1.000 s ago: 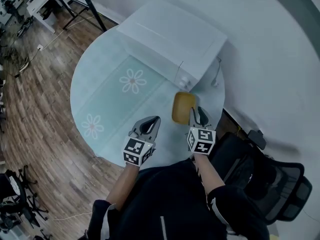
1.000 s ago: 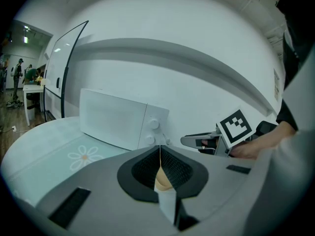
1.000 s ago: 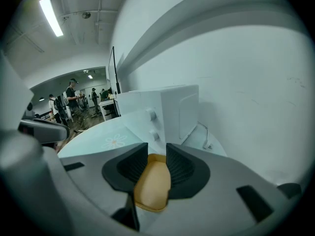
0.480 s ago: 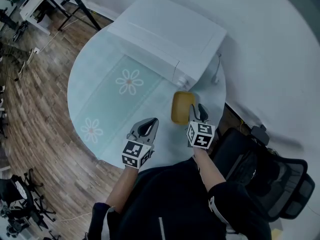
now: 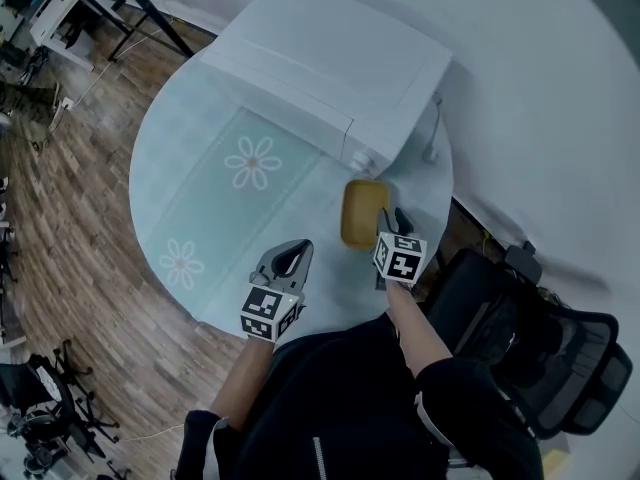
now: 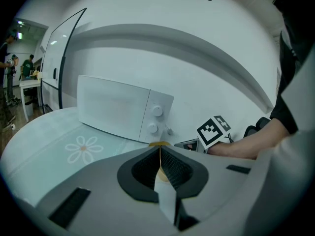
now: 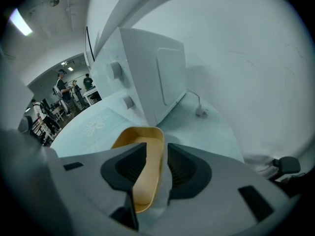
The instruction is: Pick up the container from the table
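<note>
Yellow wall of the container (image 7: 147,146) stands between the 2 fingers (image 7: 189,168) of the right gripper (image 7: 156,154), which are spreading apart. The right-hand pad is clear of the wall, with counter showing in the gap. The left-hand pad lies close along the wall's inner face, so nothing is gripped. The rest of the shallow, round-cornered container spreads to the left of these fingers and just beyond their tips, resting on the pale counter (image 5: 200,208).

Well to the left of the container, the left gripper (image 6: 160,149) hangs over the counter's near edge. Its 2 fingers (image 6: 174,168) are pressed together with nothing between them, and only a sliver of the container's rim shows past their tips.

A printed daisy (image 5: 252,161) lies on the counter ahead of the left fingers. Beyond both pairs of fingers stands a white microwave (image 5: 330,68), its 2 knobs on the end nearest the container, which sits just in front of it. Far off, to the left of the right fingers, people (image 7: 64,90) stand in the room.
</note>
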A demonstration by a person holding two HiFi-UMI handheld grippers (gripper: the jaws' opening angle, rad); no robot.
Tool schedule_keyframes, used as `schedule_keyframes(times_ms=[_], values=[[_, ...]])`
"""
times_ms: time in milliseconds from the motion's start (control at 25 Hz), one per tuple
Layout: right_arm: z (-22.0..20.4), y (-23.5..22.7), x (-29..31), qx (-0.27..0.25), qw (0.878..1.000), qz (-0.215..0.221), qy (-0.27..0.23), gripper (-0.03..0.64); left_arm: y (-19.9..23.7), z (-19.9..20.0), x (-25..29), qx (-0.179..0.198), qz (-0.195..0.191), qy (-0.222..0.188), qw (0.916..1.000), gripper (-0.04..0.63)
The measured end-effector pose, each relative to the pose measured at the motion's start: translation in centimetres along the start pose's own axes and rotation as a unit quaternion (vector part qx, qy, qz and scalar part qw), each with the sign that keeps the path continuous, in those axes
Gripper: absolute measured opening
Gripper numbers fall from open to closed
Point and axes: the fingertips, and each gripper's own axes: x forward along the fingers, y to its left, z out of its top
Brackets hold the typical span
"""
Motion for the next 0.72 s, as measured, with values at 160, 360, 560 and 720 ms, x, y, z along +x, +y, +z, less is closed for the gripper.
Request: schedule_keyframes(times_ms=[160, 360, 560, 720], values=[[-1.4, -0.1, 1.0, 0.0, 1.0, 0.001, 0.025, 0.127, 0.2, -0.5, 0.0, -0.004, 0.002, 0.007, 1.0, 0.017], [-2.7, -0.5, 1.9, 0.004, 0.999, -0.003, 0.052, 0.127, 0.4, -1.1, 0.0, -0.007, 0.003, 0.015, 0.9999, 0.017], [-3.7, -0.8, 2.7, 0.008, 0.997, -0.001, 0.076, 0.126, 0.4, -1.5, 0.0, -0.009, 0.006, 0.02, 0.9997, 0.017], [-4.6, -0.9, 3.2, 0.016, 0.995, 0.006, 0.099, 0.124, 0.5, -1.6, 0.1, -0.009, 0.007, 0.02, 0.9997, 0.017]])
